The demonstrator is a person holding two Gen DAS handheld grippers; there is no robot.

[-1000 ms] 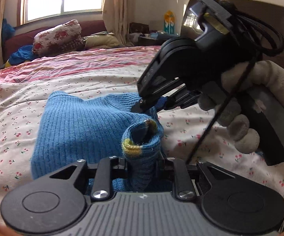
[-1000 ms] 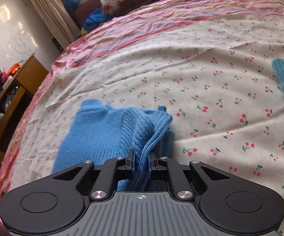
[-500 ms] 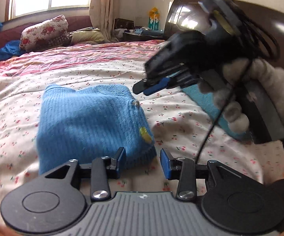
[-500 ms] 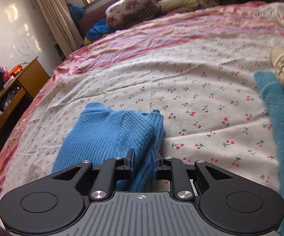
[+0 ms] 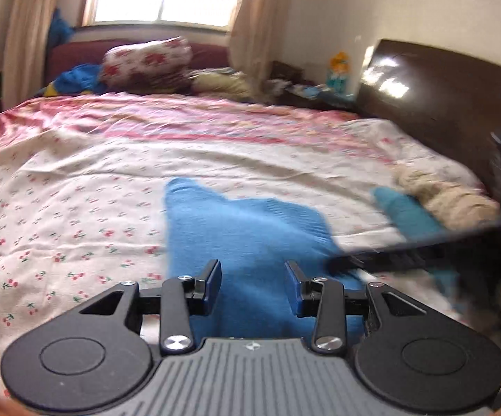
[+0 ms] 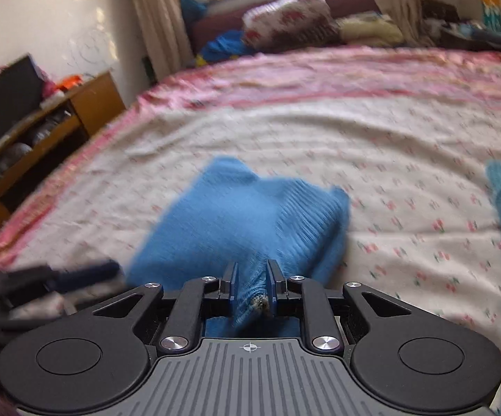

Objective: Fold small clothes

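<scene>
A folded blue knit sweater (image 5: 243,228) lies on the cherry-print bedsheet (image 5: 59,215). My left gripper (image 5: 253,277) is open and empty, hovering over the sweater's near edge. My right gripper (image 6: 250,270) is shut on a fold of the blue sweater (image 6: 250,215) at its near edge. The right gripper's fingers (image 5: 389,260) show blurred at the right of the left wrist view. The left gripper's fingers (image 6: 77,274) show blurred at the lower left of the right wrist view.
A teal garment (image 5: 406,215) and a beige knit garment (image 5: 448,197) lie at the right by the dark headboard (image 5: 441,97). Pillows (image 5: 146,59) sit under the far window. A wooden shelf unit (image 6: 35,138) stands left of the bed.
My left gripper let go of the sweater's cuff, opened and pulled back. The sweater now lies flatter. My right gripper keeps its hold on the fold and has shifted with it.
</scene>
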